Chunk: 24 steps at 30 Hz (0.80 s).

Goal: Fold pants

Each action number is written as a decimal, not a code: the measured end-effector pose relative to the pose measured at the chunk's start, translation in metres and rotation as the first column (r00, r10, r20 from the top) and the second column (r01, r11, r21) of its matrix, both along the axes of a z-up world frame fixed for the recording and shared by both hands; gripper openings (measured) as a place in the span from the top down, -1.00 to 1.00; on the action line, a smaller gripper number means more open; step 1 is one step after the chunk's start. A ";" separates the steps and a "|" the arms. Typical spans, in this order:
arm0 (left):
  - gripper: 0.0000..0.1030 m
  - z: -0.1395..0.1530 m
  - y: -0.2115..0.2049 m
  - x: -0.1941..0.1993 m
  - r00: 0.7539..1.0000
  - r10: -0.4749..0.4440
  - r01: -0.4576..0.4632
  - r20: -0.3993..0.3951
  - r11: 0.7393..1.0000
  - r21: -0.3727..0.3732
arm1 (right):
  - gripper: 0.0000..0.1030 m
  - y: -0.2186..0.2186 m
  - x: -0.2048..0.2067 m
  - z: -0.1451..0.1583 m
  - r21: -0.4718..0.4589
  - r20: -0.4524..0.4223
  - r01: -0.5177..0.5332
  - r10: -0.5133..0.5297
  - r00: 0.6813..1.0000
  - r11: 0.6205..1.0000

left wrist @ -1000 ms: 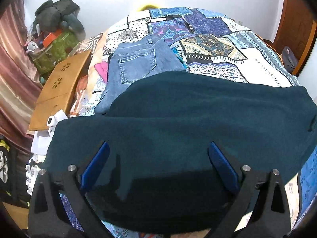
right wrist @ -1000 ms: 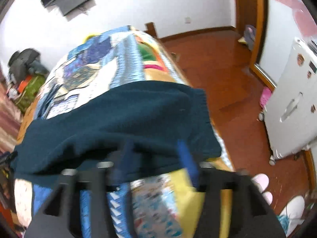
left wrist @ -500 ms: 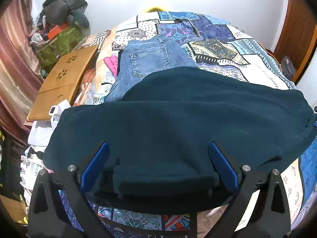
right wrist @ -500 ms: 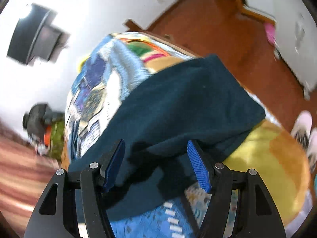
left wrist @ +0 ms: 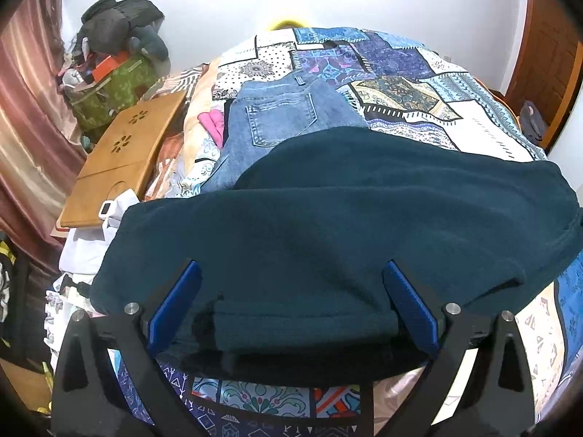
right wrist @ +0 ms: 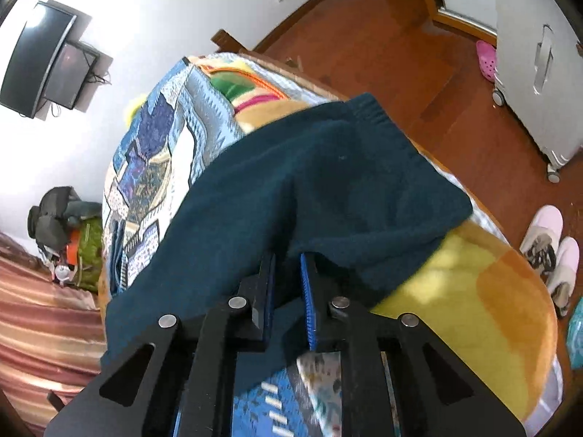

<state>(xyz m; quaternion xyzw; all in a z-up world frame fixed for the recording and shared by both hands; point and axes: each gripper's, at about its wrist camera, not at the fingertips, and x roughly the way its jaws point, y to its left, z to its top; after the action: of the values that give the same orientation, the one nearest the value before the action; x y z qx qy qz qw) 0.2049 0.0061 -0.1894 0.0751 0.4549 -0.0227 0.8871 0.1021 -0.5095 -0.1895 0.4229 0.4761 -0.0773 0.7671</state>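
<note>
Right fingers [right wrist: 306, 291] closing on teal pants [right wrist: 328, 196].

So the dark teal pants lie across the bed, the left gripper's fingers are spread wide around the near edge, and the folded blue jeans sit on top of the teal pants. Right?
Not quite. The jeans lie on the patchwork bedspread beyond the dark teal pants, whose far edge overlaps them, as the left wrist view shows. The rest holds: the left gripper has its fingers spread wide around the near edge.
</note>
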 end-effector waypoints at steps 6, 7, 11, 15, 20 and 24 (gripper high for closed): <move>-0.97 -0.001 -0.003 -0.003 1.000 0.000 0.000 0.002 1.000 0.002 | 0.61 -0.001 0.004 -0.016 0.066 -0.009 0.053 -0.053 0.999 0.996; -0.97 -0.001 -0.004 -0.004 1.000 -0.001 0.001 0.003 1.000 0.000 | 0.61 -0.001 0.007 -0.018 0.083 -0.014 0.066 -0.065 0.998 0.994; -0.97 0.001 -0.006 -0.006 1.000 -0.004 0.004 0.013 1.000 0.005 | 0.72 0.002 0.018 -0.017 0.023 -0.002 0.024 -0.024 1.000 0.999; -0.97 0.010 -0.006 -0.007 0.999 -0.007 0.007 0.031 1.000 0.003 | 0.85 0.002 0.012 -0.001 -0.086 0.048 -0.015 0.019 0.999 0.996; -0.97 0.025 -0.007 -0.005 0.998 -0.015 0.014 0.062 1.000 0.019 | 0.87 -0.013 -0.002 0.050 -0.156 0.192 0.004 0.026 0.981 0.988; -0.97 0.017 -0.005 0.004 1.000 -0.018 0.018 0.019 0.999 -0.026 | 0.87 0.001 -0.002 0.066 -0.282 0.199 -0.056 0.115 0.973 0.958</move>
<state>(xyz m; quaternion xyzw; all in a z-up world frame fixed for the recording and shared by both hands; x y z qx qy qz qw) 0.2088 0.0012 -0.1724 0.0678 0.4456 -0.0359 0.8919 0.1003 -0.5089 -0.1230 0.2970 0.3937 -0.0634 0.8676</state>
